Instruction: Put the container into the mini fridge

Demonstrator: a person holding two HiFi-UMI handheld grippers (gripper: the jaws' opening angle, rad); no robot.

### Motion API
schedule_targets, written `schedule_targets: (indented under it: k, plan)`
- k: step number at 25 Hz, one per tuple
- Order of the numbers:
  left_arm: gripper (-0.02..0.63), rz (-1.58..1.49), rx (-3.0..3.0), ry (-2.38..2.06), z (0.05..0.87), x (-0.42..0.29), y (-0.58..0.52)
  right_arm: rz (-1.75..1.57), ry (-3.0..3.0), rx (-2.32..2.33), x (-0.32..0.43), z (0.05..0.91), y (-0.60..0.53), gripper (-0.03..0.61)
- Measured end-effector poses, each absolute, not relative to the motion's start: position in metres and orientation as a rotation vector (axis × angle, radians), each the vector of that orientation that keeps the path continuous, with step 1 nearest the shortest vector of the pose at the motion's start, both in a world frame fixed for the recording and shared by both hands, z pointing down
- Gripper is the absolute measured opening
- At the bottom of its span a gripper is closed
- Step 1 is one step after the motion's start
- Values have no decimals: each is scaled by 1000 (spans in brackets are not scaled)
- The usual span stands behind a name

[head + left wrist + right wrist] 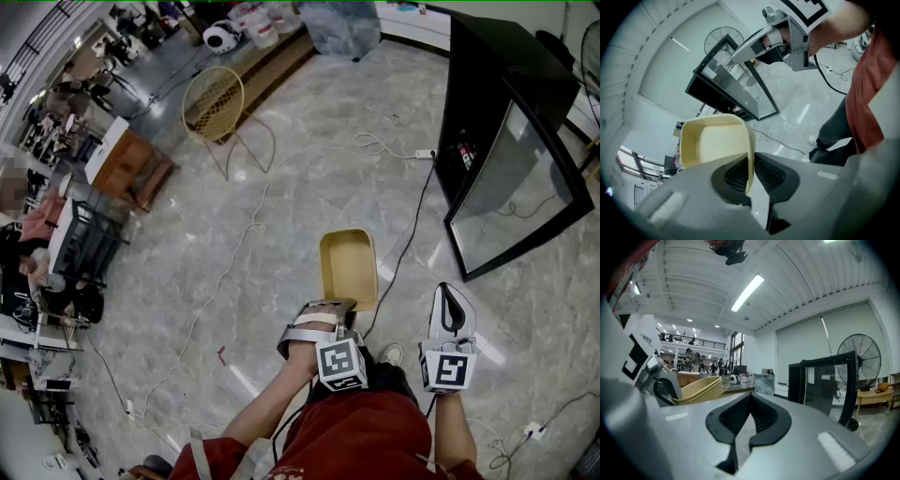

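A pale yellow container [349,267] hangs in the air over the marble floor, its open side up. My left gripper [330,312] is shut on its near rim; in the left gripper view the pads [765,174] pinch the wall of the container [715,140]. My right gripper [453,302] is held level to the right of it, shut [750,401] with nothing in it. The black mini fridge [487,103] stands ahead at the upper right, its glass door [520,183] swung open. The right gripper view shows the container [696,390] at left and the fridge [825,385] at right.
A black cable [403,244] runs across the floor from the fridge toward the person's feet. A yellow wire chair [214,103] stands at the upper left, with a wooden cabinet [131,169] further left. A standing fan [859,355] is behind the fridge.
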State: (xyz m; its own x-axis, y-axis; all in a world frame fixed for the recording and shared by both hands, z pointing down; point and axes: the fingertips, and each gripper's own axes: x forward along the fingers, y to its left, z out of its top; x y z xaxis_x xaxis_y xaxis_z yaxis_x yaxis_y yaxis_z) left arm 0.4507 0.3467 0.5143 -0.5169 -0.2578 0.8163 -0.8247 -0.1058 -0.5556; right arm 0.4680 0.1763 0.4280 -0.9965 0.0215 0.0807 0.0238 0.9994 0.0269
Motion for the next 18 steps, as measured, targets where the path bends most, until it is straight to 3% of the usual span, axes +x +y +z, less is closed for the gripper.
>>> schedule_targets:
  k: [9, 18]
  plan:
    - [31, 1579, 1141, -1772, 522, 436, 376, -102, -3049, -138, 448, 434, 206, 0]
    - [31, 1506, 1107, -1804, 527, 358, 434, -73, -3074, -189, 358, 424, 255, 0]
